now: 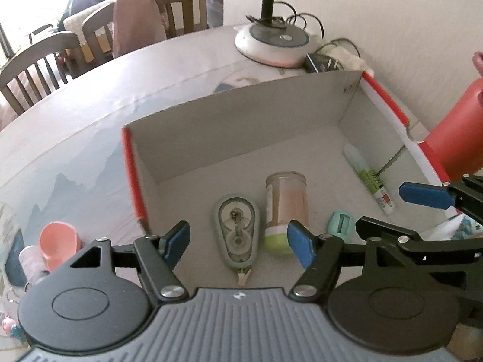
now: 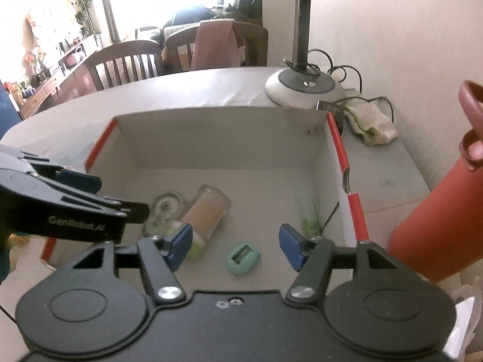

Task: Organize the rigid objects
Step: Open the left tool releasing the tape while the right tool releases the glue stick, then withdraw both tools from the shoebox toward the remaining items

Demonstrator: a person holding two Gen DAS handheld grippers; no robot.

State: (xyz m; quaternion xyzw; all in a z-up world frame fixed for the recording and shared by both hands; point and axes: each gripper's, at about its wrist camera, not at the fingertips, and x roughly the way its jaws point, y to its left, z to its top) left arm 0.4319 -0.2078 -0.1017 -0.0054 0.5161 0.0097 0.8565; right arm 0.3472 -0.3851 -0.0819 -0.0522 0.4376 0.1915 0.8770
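A red-edged cardboard box [image 1: 129, 163] [image 2: 353, 211] lies open on the table. Inside lie a correction tape dispenser [image 1: 237, 229] [image 2: 163, 208], a clear jar with a green lid [image 1: 285, 208] [image 2: 205, 211], a teal sharpener [image 1: 341, 223] [image 2: 243, 258] and a green-labelled glue tube [image 1: 369, 178] [image 2: 311, 217]. My left gripper [image 1: 238, 244] is open and empty above the tape dispenser and jar. My right gripper [image 2: 235, 246] is open and empty above the sharpener. Each gripper shows at the edge of the other's view.
A tall red bottle [image 1: 455, 132] [image 2: 434, 220] stands right of the box. A lamp base [image 1: 273, 40] [image 2: 305, 89] with cables and a cloth [image 2: 371, 120] lie behind it. A pink cup [image 1: 59, 242] sits left of the box. Chairs [image 1: 33, 60] line the far edge.
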